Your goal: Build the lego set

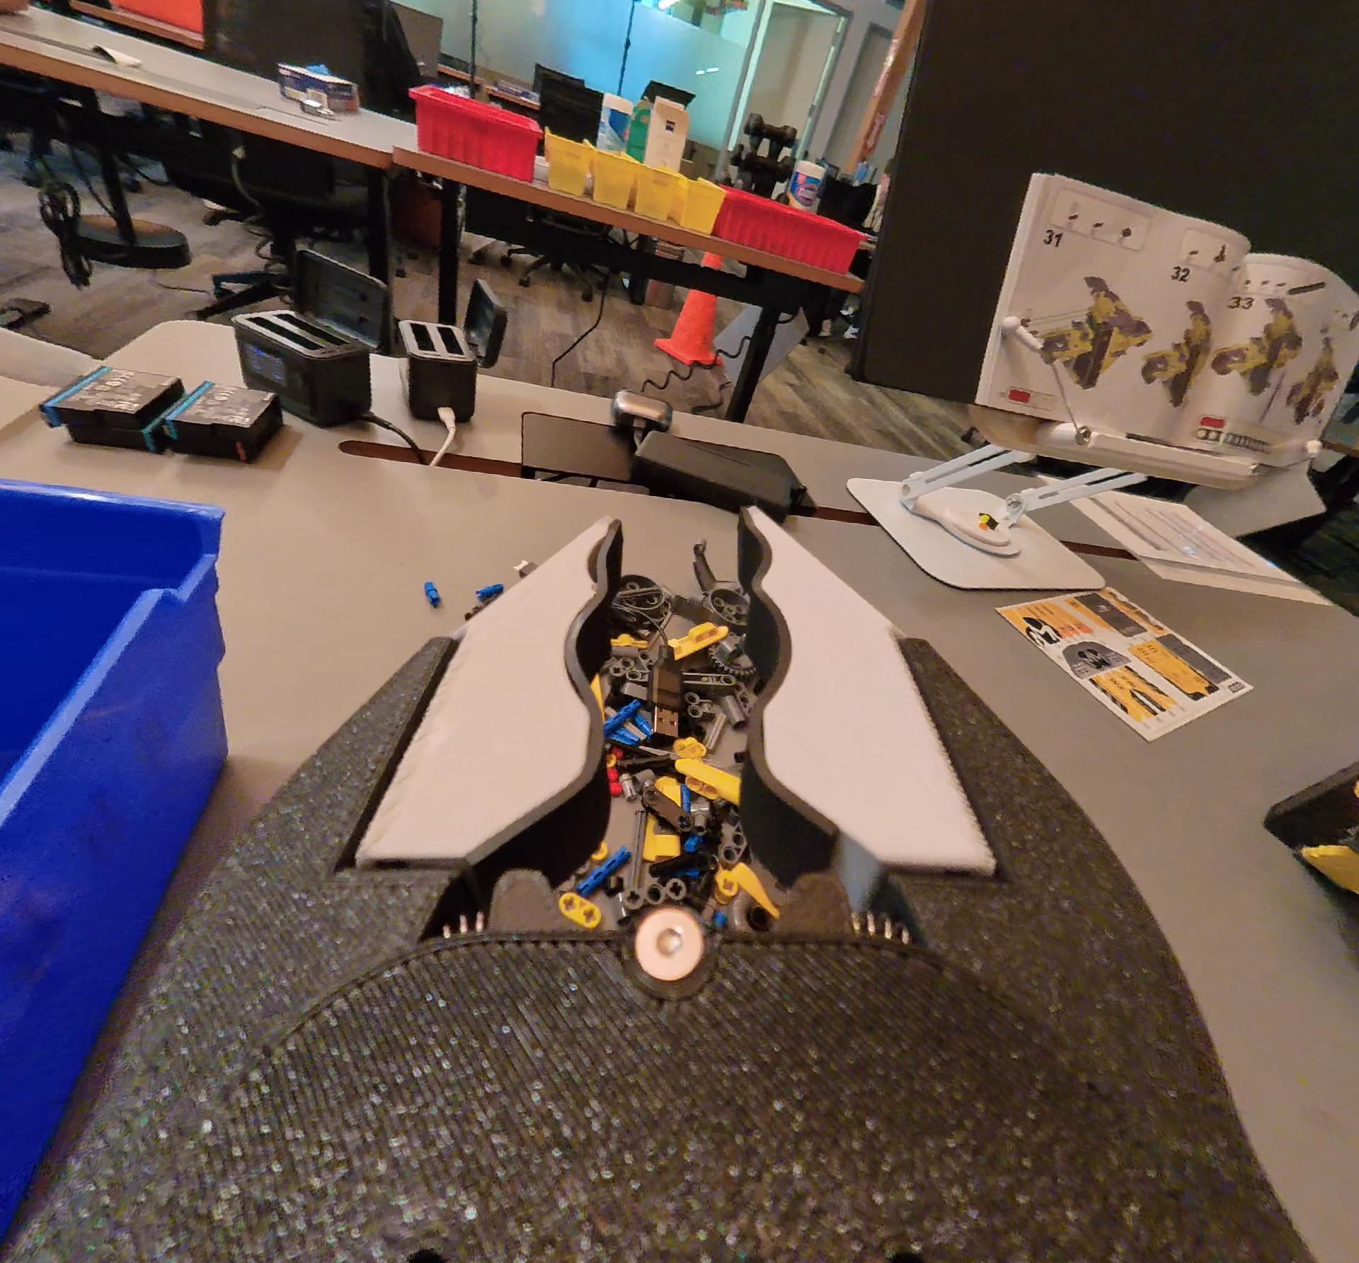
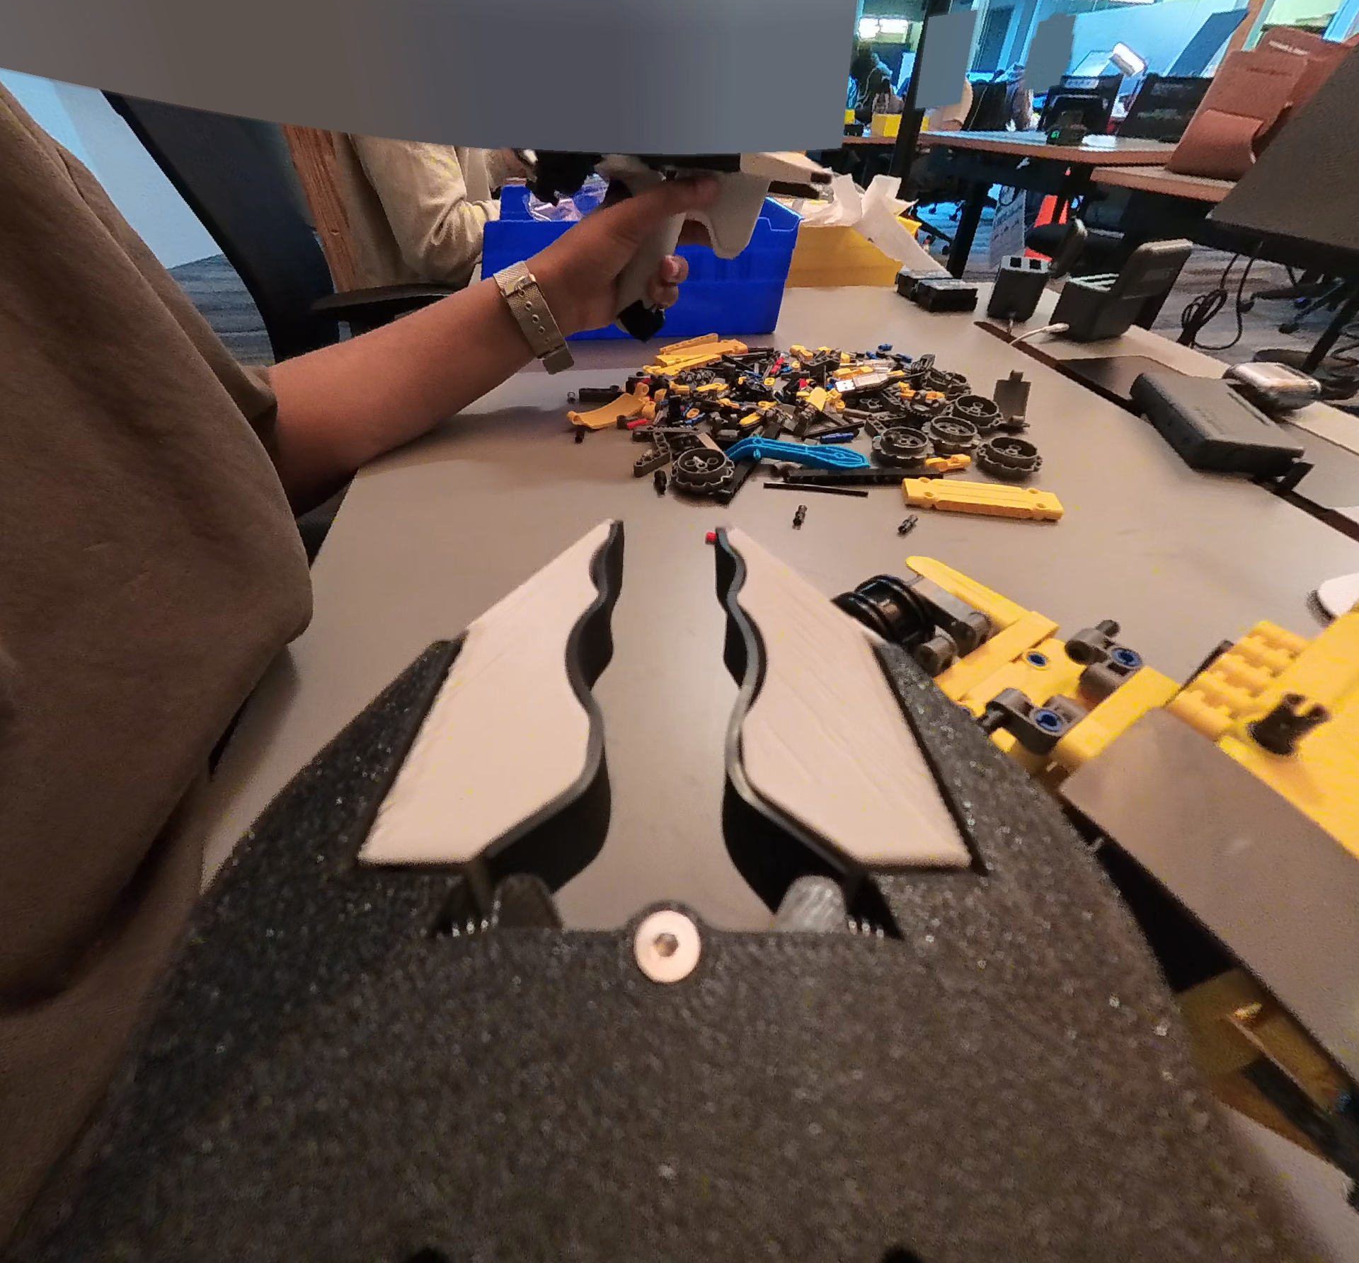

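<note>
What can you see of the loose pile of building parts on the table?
The pile of building parts lies loose on the grey table: small plastic beams, pins and connectors in yellow, black, grey and blue, several dark toothed wheels, one long blue curved piece and a yellow flat panel at its near edge. A few pins lie scattered apart. The left gripper hangs open directly above it, holding nothing. The blue bin stands behind it.

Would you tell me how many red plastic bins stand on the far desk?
2: one red plastic bin left of the yellow bins, the other right of them; none apparently hidden.
</note>
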